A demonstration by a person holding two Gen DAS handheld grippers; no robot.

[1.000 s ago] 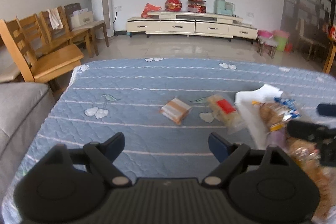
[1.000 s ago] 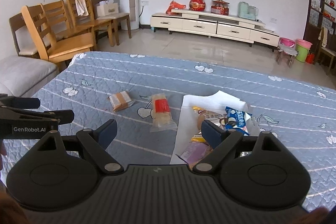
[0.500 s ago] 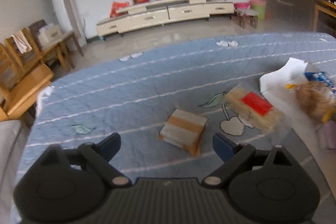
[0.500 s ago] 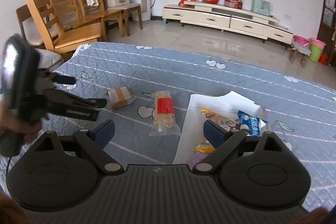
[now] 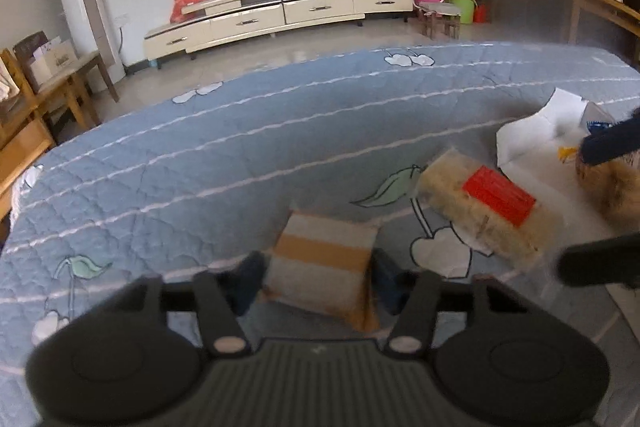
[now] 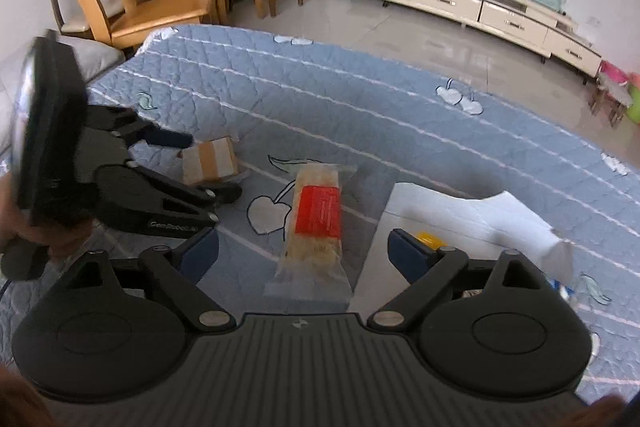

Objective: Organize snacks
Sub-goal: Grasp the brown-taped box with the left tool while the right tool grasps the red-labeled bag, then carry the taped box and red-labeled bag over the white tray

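Down on the blue quilted cover (image 5: pixel 224 163), my left gripper (image 5: pixel 318 283) has the small tan-and-grey striped packet (image 5: pixel 324 265) between its fingers, and its jaws are closing. Both blue pads are blurred, so I cannot tell whether they press the packet's sides or stand just off them. My own body cuts off the packet's near edge. From the right wrist camera the same packet (image 6: pixel 210 161) shows between the two dark fingers of my left gripper (image 6: pixel 208 165), with one finger lying over its top edge and the other along its lower side.

My right gripper (image 6: pixel 304 253) stands wide open, straddling the long clear packet with the red label (image 6: pixel 318 223), which lies flat on the cover; neither pad touches it. Its near end disappears under my body.

Just to the right of that packet sits the white paper tray (image 6: pixel 452 215). Most of what it holds is hidden behind my right finger: only a yellow scrap (image 6: pixel 426 238) shows. In the left wrist view the tray (image 5: pixel 532 143) runs off the frame, with a brown, fuzzy-looking snack (image 5: pixel 612 187) too blurred to name, and two dark bars of my right gripper crossing in front.
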